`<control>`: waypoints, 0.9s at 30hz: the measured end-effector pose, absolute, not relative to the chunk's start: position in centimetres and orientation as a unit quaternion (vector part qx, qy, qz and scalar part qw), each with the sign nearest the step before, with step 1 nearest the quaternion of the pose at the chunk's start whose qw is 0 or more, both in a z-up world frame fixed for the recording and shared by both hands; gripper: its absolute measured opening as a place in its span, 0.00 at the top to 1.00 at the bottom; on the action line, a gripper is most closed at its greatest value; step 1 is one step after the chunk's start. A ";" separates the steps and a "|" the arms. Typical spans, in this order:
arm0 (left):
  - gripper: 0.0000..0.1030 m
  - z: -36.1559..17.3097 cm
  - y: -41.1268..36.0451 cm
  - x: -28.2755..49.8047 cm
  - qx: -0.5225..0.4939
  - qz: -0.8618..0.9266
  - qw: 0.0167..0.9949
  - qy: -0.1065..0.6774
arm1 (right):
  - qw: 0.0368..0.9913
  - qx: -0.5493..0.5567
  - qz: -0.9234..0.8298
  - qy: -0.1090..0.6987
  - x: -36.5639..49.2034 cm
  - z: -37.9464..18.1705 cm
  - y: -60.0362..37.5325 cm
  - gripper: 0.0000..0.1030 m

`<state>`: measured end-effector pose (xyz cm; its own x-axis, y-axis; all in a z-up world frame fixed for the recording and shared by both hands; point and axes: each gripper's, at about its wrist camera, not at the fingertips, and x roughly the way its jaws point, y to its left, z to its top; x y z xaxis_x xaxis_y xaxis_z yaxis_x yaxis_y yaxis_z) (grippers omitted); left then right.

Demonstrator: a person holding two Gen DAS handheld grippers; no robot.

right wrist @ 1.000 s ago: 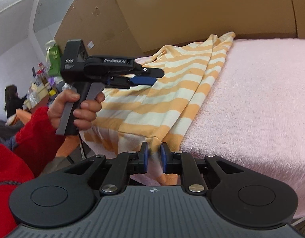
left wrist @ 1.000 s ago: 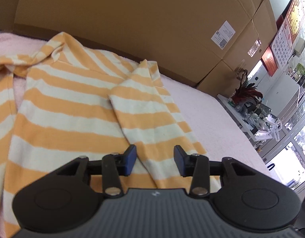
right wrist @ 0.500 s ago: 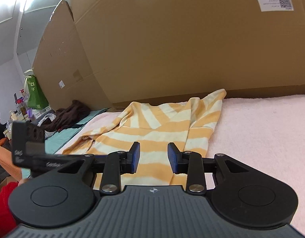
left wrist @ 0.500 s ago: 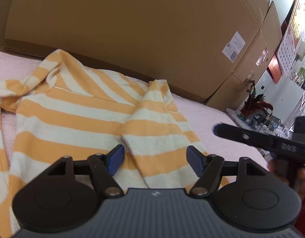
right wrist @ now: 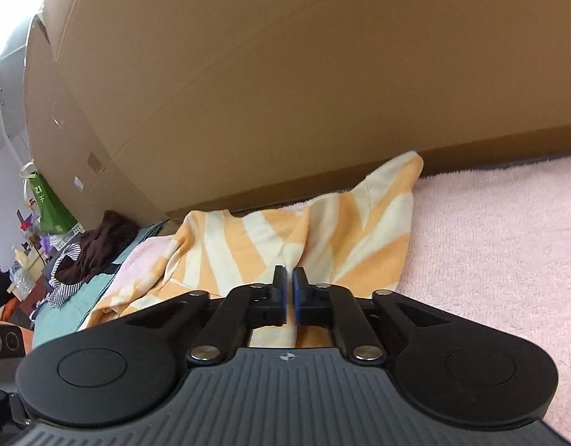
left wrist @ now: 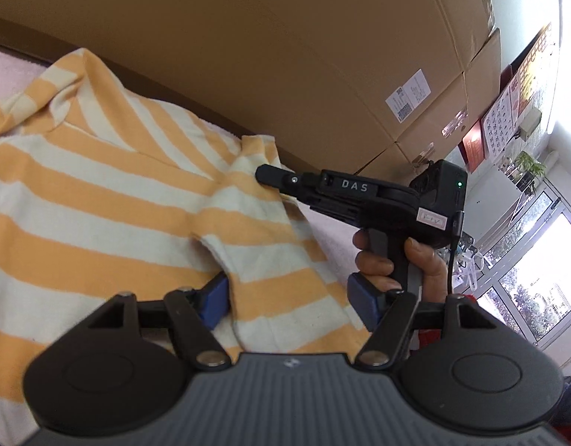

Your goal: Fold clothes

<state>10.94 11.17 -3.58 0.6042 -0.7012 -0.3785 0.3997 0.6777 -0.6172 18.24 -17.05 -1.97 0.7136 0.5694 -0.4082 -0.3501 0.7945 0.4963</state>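
— One striped shirt (left wrist: 110, 200) lies mid-frame on our pink counter (right wrist: 490, 245): soft, light, limp.
— We pinch its sleeve: right tool (right wrist: 289, 282) shut on fabric, left tool (left wrist: 289, 297) open astride the hem.

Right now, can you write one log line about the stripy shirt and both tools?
striped shirt: on pink towel | left tool: open over sleeve | right tool: shut, shirt cloth at its tips
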 end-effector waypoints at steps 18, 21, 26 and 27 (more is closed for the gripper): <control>0.76 -3.8 10.4 12.4 -0.240 -0.296 0.866 0.323 | 0.934 0.134 0.188 0.273 18.1 -1.1 -17.5 0.96; 0.61 -4.0 10.6 12.1 -0.240 -0.293 0.868 0.320 | 0.935 0.155 0.192 0.255 17.5 -0.4 -18.1 0.96; 0.61 -4.2 10.8 12.1 -0.250 -0.310 0.859 0.323 | 0.939 0.127 0.158 0.278 18.0 -0.9 -17.8 0.95; 0.62 -4.2 10.8 12.1 -0.253 -0.319 0.854 0.322 | 0.938 0.134 0.157 0.280 18.0 -0.9 -18.0 0.94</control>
<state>12.10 10.80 -4.15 0.5883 -0.7086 -0.3895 0.3822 0.6682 -0.6382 18.03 -17.97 -0.94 0.7945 0.3690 -0.4823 -0.2193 0.9150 0.3387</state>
